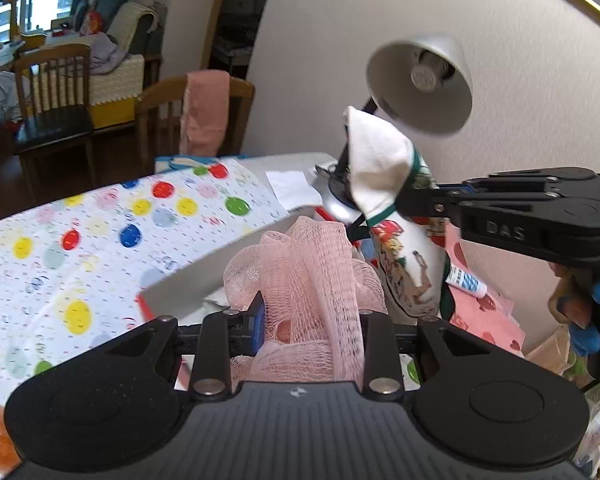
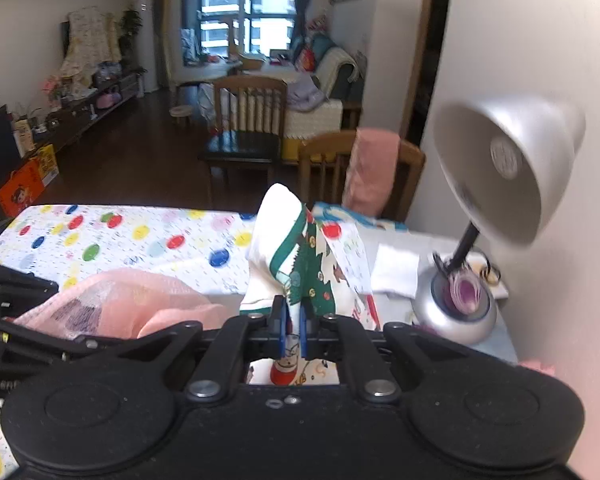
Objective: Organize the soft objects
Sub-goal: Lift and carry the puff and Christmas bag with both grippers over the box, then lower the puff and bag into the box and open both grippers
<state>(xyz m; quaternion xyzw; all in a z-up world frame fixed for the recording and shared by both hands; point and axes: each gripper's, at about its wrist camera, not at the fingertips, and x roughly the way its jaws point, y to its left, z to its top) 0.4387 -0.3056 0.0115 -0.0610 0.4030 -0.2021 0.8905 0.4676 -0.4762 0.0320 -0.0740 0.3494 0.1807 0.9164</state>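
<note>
Since both hands are already loaded, this step looks like carrying the two soft things over to wherever they get dropped, so here's my take:

pink mesh pouf: the pink mesh pouf point(image 1: 300, 280) is up in the air over the near edge of the tabletop, bunched between the fingers of the left gripper point(image 1: 312, 316), which are clamped on it with a fair gap because the mesh is bulky.

printed cloth: the printed cloth point(image 2: 296, 264), white with a green band and cartoon print, hangs from the right gripper point(image 2: 295, 332), fingers nearly together and pinching it, top corner flopping upward.

drop spot: there's a box with a red rim point(image 1: 156, 300) right under the pouf, probably the bin, can't see inside it.

watch out: the desk lamp point(image 2: 508, 168) sits at the right edge of the tabletop, its shade close above the cloth. Keep the cloth low and swing it clear.

tip: lower each thing well into the box before letting go, one hand at a time, so the mesh doesn't snag.

surroundings: spotted tablecloth point(image 1: 80, 248), chairs behind.
</note>
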